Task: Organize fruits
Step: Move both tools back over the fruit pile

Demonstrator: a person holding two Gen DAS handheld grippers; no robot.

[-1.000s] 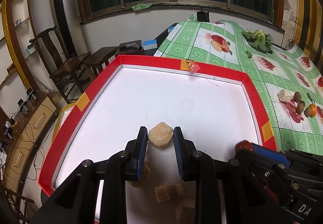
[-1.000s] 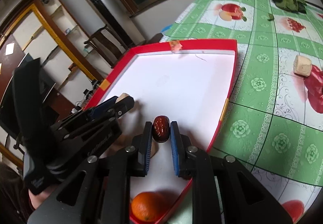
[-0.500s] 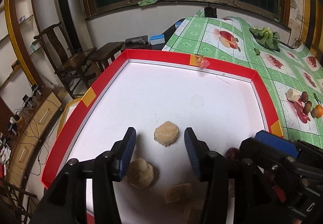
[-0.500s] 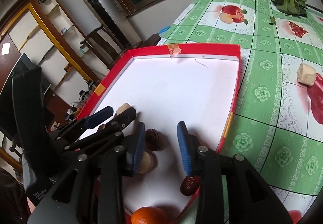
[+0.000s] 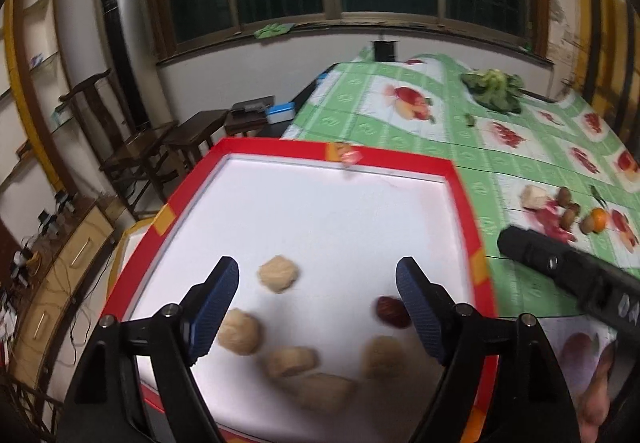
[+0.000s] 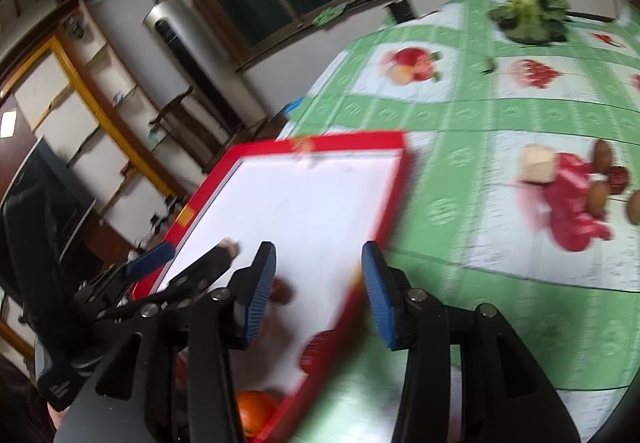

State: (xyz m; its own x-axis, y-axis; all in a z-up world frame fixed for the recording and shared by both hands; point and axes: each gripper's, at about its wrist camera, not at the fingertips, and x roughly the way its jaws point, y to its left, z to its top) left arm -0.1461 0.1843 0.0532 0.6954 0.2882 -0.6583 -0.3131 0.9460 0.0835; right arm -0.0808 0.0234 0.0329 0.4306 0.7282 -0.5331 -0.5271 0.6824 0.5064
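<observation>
A red-rimmed white tray (image 5: 466, 203) holds several tan fruit pieces, one of them (image 5: 278, 279) lying free just ahead of my left gripper (image 5: 318, 283). Its jaws are opening wide, with nothing pressed between the pads. A dark red date (image 5: 392, 311) lies by the right finger. In the right wrist view my right gripper (image 6: 318, 263) hovers over the tray's right rim (image 6: 396, 171), its jaws opening and nothing gripped. The date (image 6: 280, 291) rests beside its left pad, another date (image 6: 316, 351) and an orange (image 6: 256, 407) nearer.
On the green fruit-print tablecloth (image 6: 460, 115) to the right lie a tan piece (image 6: 538, 163), brown fruits (image 6: 596, 195), a date (image 6: 618, 177) and an orange (image 5: 598, 221). Leafy greens (image 6: 528, 17) sit at the far end. Chairs and shelves stand left of the table.
The left gripper let go of the tan piece and the right let go of the date. Both opened and drew back; the right swung toward the tray's right rim.
</observation>
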